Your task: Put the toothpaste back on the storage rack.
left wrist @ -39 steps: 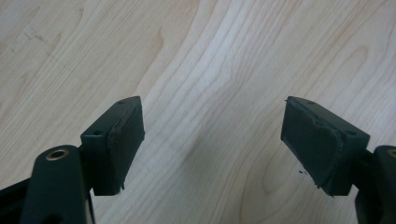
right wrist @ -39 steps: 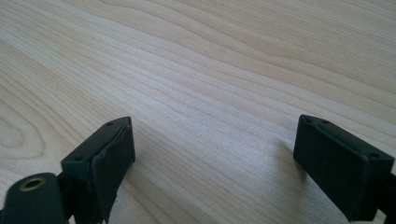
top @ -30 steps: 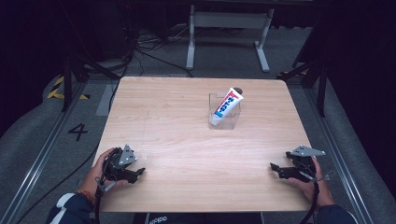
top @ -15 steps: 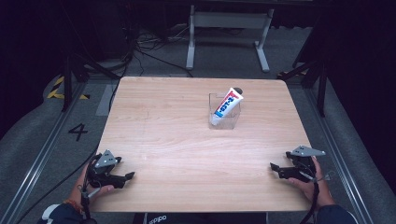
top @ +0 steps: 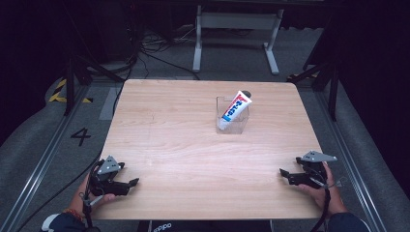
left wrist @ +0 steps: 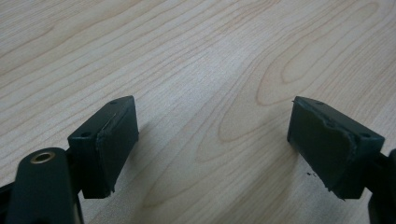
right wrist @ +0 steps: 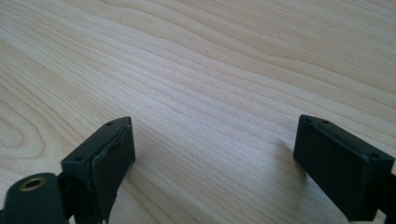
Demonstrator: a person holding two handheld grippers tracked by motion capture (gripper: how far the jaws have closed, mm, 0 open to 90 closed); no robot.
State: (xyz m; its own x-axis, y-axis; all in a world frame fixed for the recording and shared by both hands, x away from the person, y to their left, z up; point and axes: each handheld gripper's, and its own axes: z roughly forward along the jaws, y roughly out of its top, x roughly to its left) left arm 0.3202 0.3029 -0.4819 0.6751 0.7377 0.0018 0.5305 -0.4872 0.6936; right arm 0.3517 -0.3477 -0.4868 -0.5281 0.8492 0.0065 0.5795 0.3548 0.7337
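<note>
Right now both hands rest low at the near edge of the bench [top: 193, 159], one by each near corner. The left hand-held gripper [top: 129, 184] sits by the near left corner. Its jaws have just been opening, they stand wide apart, and nothing but bare wood lies between them. The right hand-held gripper [top: 286, 175] sits by the near right corner, also wide open and holding nothing. The toothpaste tube [top: 235, 107] is well apart from both. It stands tilted in a small clear plastic box [top: 233, 124], toward the far edge and a bit to the right of the middle, with its dark cap poking up over the box's far rim. It looks like nothing has been picked up yet, so this seems to be a waiting step. For a next move, one hand would need to reach far across the bench, most likely the right one since it is closer. The box is light and see-through, so it may slide or tip if the tube is pulled out crooked.
</note>
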